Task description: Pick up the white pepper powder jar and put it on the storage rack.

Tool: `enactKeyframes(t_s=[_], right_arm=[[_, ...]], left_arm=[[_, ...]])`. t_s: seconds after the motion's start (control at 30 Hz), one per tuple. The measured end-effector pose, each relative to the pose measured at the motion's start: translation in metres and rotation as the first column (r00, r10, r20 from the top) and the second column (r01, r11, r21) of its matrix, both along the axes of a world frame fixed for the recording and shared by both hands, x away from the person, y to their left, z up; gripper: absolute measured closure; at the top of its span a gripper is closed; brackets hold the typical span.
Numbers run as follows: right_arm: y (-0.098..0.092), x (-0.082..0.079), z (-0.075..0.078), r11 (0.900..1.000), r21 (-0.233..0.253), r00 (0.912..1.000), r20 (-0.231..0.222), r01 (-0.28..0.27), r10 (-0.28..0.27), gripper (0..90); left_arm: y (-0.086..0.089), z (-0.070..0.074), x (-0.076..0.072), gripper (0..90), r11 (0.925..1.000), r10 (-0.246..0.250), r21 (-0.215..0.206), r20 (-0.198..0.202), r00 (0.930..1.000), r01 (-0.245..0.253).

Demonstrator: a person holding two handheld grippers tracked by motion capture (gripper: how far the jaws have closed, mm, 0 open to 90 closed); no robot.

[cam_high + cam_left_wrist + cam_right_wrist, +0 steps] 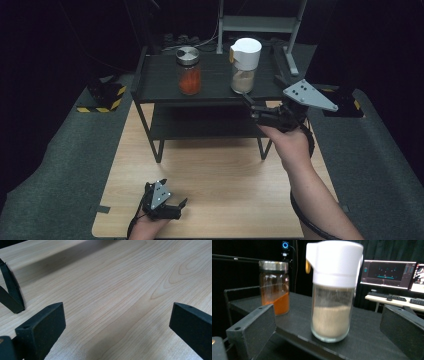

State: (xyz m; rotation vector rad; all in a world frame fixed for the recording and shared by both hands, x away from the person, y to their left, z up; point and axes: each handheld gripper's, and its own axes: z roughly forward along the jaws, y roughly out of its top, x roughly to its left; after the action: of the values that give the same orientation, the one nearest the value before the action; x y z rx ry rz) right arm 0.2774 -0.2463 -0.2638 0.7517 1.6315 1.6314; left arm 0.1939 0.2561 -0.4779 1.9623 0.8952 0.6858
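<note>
A glass jar with a white lid and beige powder (244, 66) (333, 292) stands on the top of a black shelf rack (160, 80). Left of it stands a glass jar with a metal lid and orange powder (189, 70) (274, 287). My right gripper (249, 102) (327, 332) is open, raised just in front of the white-lidded jar, which sits between and beyond its jaws without touching them. My left gripper (172, 202) (117, 325) is open and low over the wooden table (220, 180) (120, 282) near its front left edge, holding nothing.
The rack has a lower shelf (200, 125) and black legs (11, 292) on the table. Grey mats surround the table. Black-and-yellow taped blocks (105, 95) lie at the left. Monitors and a keyboard (392, 272) stand in the background.
</note>
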Motion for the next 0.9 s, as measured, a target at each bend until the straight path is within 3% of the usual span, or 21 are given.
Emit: enactKeyframes(t_s=[0.5,0.9], right_arm=[[-0.02,-0.022,-0.05,0.999,-0.024,0.9992,-0.022,-0.035,0.034,0.0],[-0.034,-0.036,-0.084,0.995,-0.087,0.9977,-0.049,-0.051,0.047,0.0]], left_arm=[[-0.001,0.0,-0.001,0.8,0.9999,-0.01,0.012,0.007,0.9999,0.01],[0.0,0.0,0.0,0.8,0.9999,-0.01,0.007,0.006,0.9999,0.01]])
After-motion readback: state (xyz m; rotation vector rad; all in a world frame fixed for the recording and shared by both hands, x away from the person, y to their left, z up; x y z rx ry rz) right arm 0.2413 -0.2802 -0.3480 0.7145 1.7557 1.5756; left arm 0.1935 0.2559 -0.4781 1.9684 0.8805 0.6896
